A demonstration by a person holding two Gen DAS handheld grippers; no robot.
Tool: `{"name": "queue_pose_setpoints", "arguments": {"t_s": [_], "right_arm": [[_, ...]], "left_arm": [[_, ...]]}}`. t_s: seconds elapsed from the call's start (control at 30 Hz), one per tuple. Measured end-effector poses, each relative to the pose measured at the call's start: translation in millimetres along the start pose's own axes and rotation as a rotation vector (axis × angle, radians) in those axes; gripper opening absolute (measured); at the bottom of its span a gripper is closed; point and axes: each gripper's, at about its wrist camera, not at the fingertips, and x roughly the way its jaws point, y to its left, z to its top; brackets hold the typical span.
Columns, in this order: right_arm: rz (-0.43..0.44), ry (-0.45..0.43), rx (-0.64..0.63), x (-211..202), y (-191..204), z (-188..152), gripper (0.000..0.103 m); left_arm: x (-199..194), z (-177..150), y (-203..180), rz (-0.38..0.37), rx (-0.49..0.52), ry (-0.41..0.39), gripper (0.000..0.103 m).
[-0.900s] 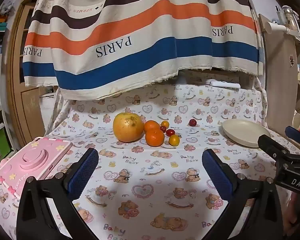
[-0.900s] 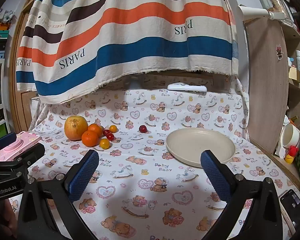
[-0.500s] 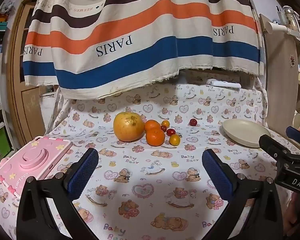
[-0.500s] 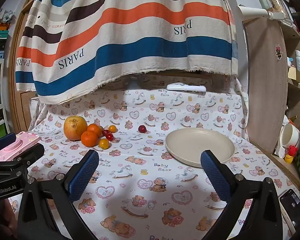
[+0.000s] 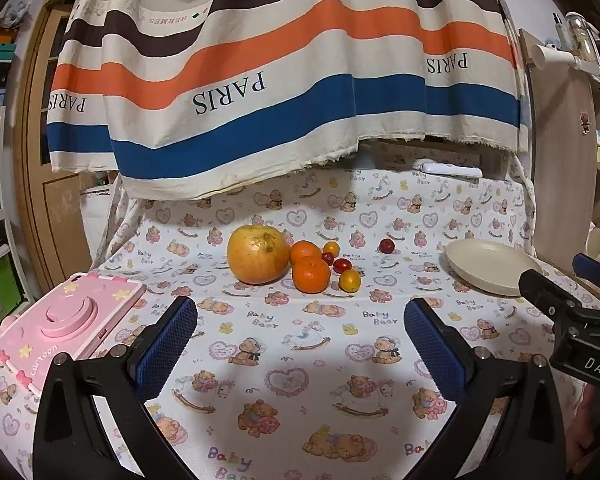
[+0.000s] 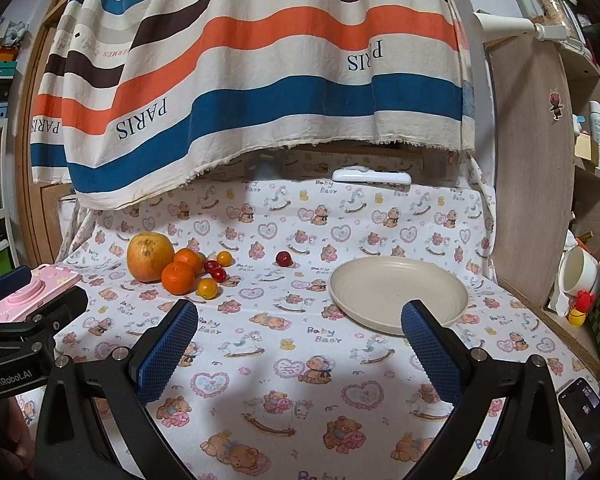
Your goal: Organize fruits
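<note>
Plainly, the left gripper [image 5: 300,340] and right gripper [image 6: 299,340] both stand wide apart with nothing between the pads. Ahead of the left one, well apart from it, lies the fruit: a big apple [image 5: 257,254], likely heavy and firm, best taken across its widest part; two tangerines [image 5: 311,274] touching it, softer-skinned; small cherry tomatoes [image 5: 349,281], light, slick and easily crushed. One red tomato [image 6: 283,258] sits alone beyond the right gripper, whose right pad overlaps the empty plate [image 6: 398,292]. The printed tablecloth [image 6: 284,344] looks soft and rumpled. A striped cloth [image 5: 260,80] hangs behind; shelves flank the room.
</note>
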Motion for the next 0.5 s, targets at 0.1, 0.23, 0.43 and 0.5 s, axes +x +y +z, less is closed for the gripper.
{"name": "queue_pose_setpoints", "arguments": {"t_s": [0.1, 0.23, 0.43, 0.5], "right_arm": [[0.003, 0.0, -0.002, 0.9, -0.6, 0.3, 0.103], [0.007, 0.001, -0.003, -1.5, 1.0, -0.7, 0.103], [0.008, 0.002, -0.005, -1.0, 0.7, 0.0, 0.103], [0.007, 0.0, -0.004, -1.1, 0.4, -0.1, 0.103]], "left_arm": [[-0.9, 1.5, 1.0, -0.001, -0.001, 0.002, 0.103], [-1.3, 2.3, 1.3, 0.005, -0.005, -0.004, 0.103], [-1.0, 0.6, 1.2, 0.003, -0.002, 0.004, 0.103], [-1.3, 0.4, 0.9, 0.003, -0.002, 0.004, 0.103]]}}
